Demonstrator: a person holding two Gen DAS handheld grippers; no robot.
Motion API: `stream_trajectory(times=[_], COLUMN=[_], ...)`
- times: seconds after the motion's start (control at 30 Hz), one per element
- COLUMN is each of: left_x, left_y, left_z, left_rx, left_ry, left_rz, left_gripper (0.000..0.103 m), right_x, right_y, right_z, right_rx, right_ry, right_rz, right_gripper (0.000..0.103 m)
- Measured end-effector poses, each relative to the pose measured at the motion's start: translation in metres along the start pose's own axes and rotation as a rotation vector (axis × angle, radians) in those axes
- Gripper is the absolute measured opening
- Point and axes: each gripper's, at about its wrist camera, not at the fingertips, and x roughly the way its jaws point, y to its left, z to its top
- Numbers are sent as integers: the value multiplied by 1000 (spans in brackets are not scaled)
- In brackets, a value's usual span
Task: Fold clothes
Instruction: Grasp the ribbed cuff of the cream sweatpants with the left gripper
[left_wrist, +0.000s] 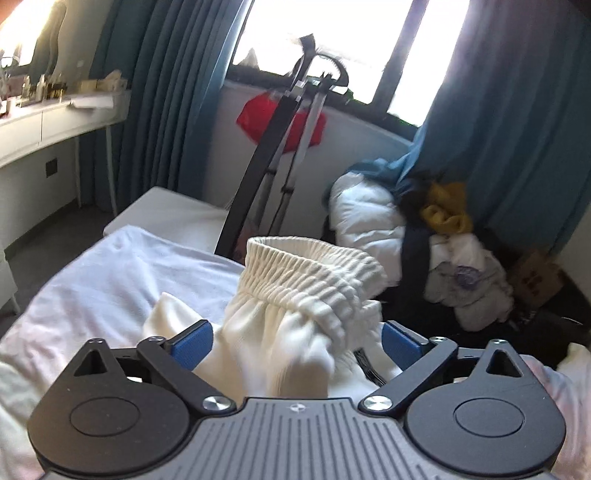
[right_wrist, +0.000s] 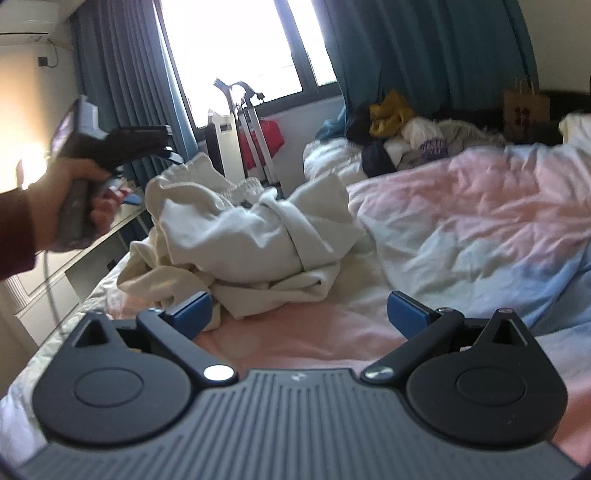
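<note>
Cream garment (right_wrist: 236, 236), soft, light and crumpled on the bed (right_wrist: 461, 206); elastic waistband (left_wrist: 314, 269) looks the firmest hold. Left gripper (left_wrist: 297, 341) straddles it, jaws wide; right gripper (right_wrist: 299, 314) wide, empty.

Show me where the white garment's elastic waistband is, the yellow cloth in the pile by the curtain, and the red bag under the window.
elastic waistband (left_wrist: 314, 264), left wrist view, on the ribbed band.
yellow cloth (left_wrist: 445, 206), left wrist view, its middle.
red bag (left_wrist: 255, 118), left wrist view, its left part.
</note>
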Motion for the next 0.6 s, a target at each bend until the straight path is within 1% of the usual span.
stream_trajectory(times=[0.03,0.07,0.1,0.13,0.17,0.2,0.23,0.3,0.37,0.47,0.6], left_x=[10,21,28,29,30,30,31,18,-7,-58,-135], left_y=[-2,-4,-6,-7,-8,-9,-10,-12,-11,-12,-12], left_z=[1,2,2,1,0,-1,-3,-7,-15,-32,-61], left_rx=[10,21,23,27,30,34,38,54,74,101,156], left_ry=[4,7,-2,-8,-14,-19,-24,-46,-70,-103,-139], left_rz=[17,34,43,43,41,39,37,26,1,-45,-116], left_gripper=[80,78,69,57,50,33,22,16,15,14,14], right_x=[4,8,12,15,19,23,25,28,29,23,6], right_y=[-1,-3,-4,-6,-8,-10,-12,-12,-11,-6,0], right_z=[-1,-2,-3,-5,-6,-6,-7,-8,-9,-7,-3], right_rx=[3,5,8,10,14,21,29,36,32,13,-14], right_ry=[5,10,11,9,14,19,23,18,14,1,-46], right_rz=[1,3,2,0,-3,-3,-1,7,14,27,31], right_gripper=[103,103,103,103,103,103,103,103,103,103,103])
